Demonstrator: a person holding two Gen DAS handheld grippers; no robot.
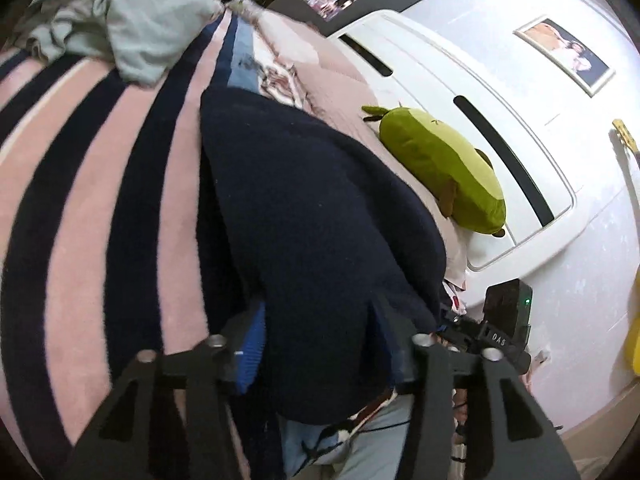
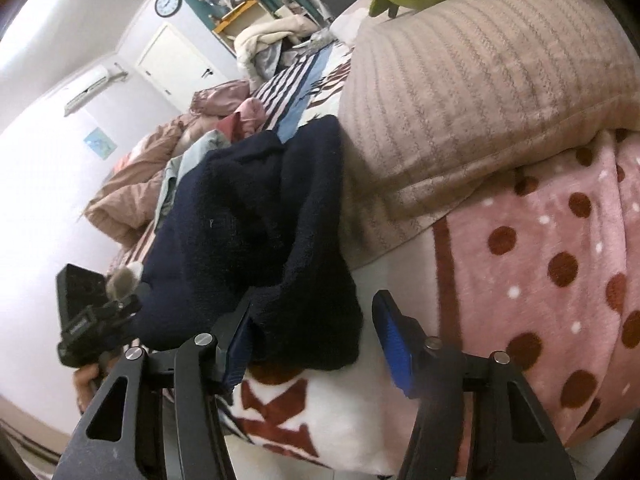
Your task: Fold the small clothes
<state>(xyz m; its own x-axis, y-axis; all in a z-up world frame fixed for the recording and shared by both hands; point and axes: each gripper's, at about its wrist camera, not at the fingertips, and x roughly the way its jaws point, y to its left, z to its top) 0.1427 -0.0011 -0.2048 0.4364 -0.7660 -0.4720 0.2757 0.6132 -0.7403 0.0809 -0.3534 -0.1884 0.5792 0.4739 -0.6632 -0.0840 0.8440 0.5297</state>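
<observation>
We had the navy garment (image 1: pixel 320 240) bunched right in front of the left gripper (image 1: pixel 320 340), and its two fingers sat wide apart with the dark cloth filling the whole gap between them. A blue pad (image 1: pixel 252 348) showed on the left finger, pressed against the fabric; the pad on the other side was mostly buried in the cloth. The garment draped over both fingers, yet whether we actually pinched it there we could not tell.

Over on the right wrist view, our right gripper (image 2: pixel 316 340) stood released, fingers well spread. The navy garment (image 2: pixel 256 232) touched the inner face of the left-hand finger pad (image 2: pixel 236 356), while the opposite blue pad (image 2: pixel 394 344) stood apart from the cloth with bedding showing in between.

The garment lay on the bed, on a pink and navy striped blanket (image 1: pixel 100 200), its far end reaching toward a light blue stripe. Beside it we saw a beige ribbed pillow (image 2: pixel 480 100), and nearer us a pink fleece blanket with dark red dots (image 2: pixel 560 260). A green plush toy (image 1: pixel 440 168) rested against the white headboard (image 1: pixel 460 80). A heap of pale green clothing (image 1: pixel 140 28) sat further up the striped blanket, well apart from the navy piece. On the far wall hung a round clock (image 2: pixel 168 3).
</observation>
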